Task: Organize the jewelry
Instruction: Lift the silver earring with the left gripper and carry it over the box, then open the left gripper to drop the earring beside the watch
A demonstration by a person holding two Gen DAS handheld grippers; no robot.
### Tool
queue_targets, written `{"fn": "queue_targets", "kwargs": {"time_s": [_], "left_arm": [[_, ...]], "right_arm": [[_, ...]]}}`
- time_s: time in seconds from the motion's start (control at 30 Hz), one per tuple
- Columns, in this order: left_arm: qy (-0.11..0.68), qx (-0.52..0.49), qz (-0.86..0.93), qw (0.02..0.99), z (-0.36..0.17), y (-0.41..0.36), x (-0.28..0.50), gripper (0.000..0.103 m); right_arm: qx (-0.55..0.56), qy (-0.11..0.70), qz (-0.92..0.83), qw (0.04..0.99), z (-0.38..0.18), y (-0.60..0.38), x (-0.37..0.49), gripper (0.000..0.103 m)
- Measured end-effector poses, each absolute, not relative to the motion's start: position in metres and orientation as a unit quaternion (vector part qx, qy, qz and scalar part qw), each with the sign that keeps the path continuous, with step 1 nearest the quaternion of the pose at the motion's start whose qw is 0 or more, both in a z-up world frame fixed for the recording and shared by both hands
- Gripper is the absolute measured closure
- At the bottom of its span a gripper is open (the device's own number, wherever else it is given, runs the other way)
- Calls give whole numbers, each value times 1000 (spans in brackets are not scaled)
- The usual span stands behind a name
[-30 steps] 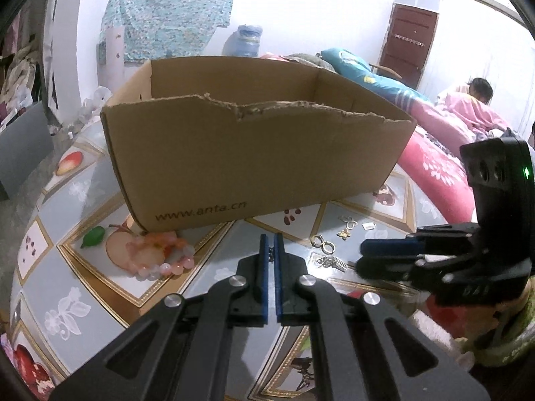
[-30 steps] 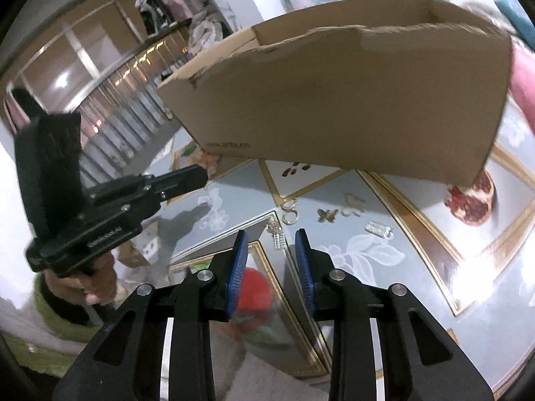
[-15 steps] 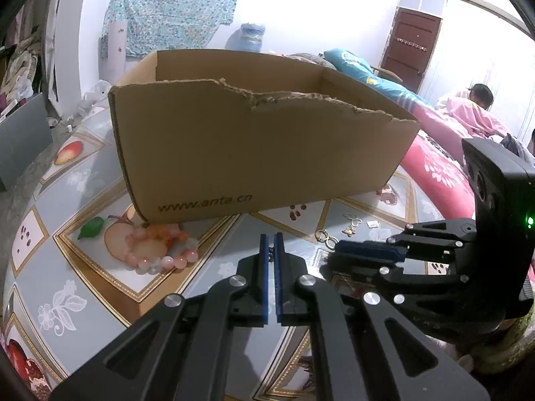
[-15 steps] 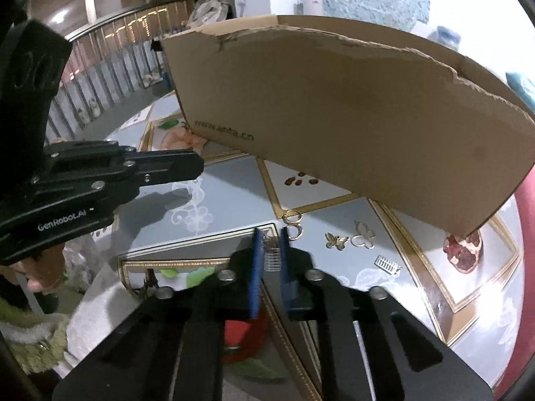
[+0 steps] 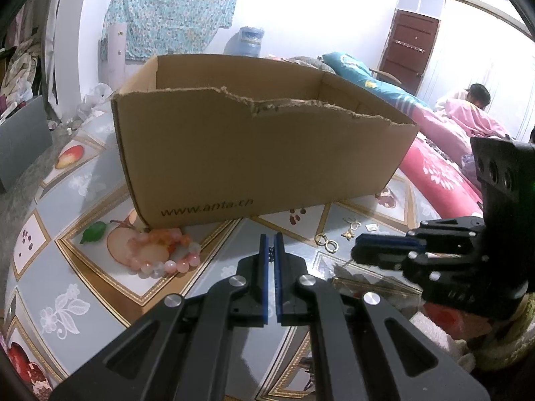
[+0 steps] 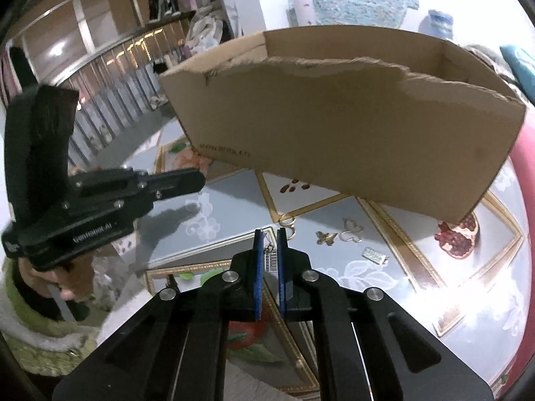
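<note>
Pinching a small silver rectangular earring [image 6: 271, 261] between its blue pads, my right hand-held gripper [image 6: 268, 234] is closed down to a narrow gap, the piece lifted above the tabletop [image 6: 334, 207]. My left hand-held gripper [image 5: 271, 237] is closed too, with something tiny and dark at its tips that I cannot identify. More earrings [image 6: 337, 235] lie loose before the cardboard box [image 6: 351, 127], and a pink bead bracelet [image 5: 167, 250] touches its corner.

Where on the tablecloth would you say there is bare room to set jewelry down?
Bare cloth lies left of the bead bracelet, and between the left gripper and cardboard box. Crowded: the gold hoops and butterfly charms by the box's right end.
</note>
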State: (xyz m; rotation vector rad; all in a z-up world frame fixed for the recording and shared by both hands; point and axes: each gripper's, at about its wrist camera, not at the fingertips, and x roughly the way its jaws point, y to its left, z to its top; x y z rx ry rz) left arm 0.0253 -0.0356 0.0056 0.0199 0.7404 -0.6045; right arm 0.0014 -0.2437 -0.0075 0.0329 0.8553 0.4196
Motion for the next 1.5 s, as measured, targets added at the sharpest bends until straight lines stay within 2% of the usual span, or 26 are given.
{"fn": "queue_targets", "kwargs": {"time_s": [0.57,0.83,0.93,1.07,1.23,1.47,1.5], "left_arm": [[307,10,-304,902,44,-35,8,101],[250,-3,-347,904,99,-38,14,101],[249,-6,-357,900,116,-45,36,101],[296,-35,-355,886,119,-54,88,101],[380,-47,-328,864,100,-77,155,101],[441,-44,-317,838,73,-105,200,100],[450,-46,-315,834,69,-107,205,100]], "right_arm": [[57,358,218,906,29,-256,-2,97],[81,307,252,914,78,-270,24,97],[93,312,272,906,94,-276,53,97],[117,365,281,880,94,-281,107,97],[123,465,248,841,66,-278,174,97],[85,511,212,829,41,-272,215,97],[78,517,208,827,40,-270,220,94]]}}
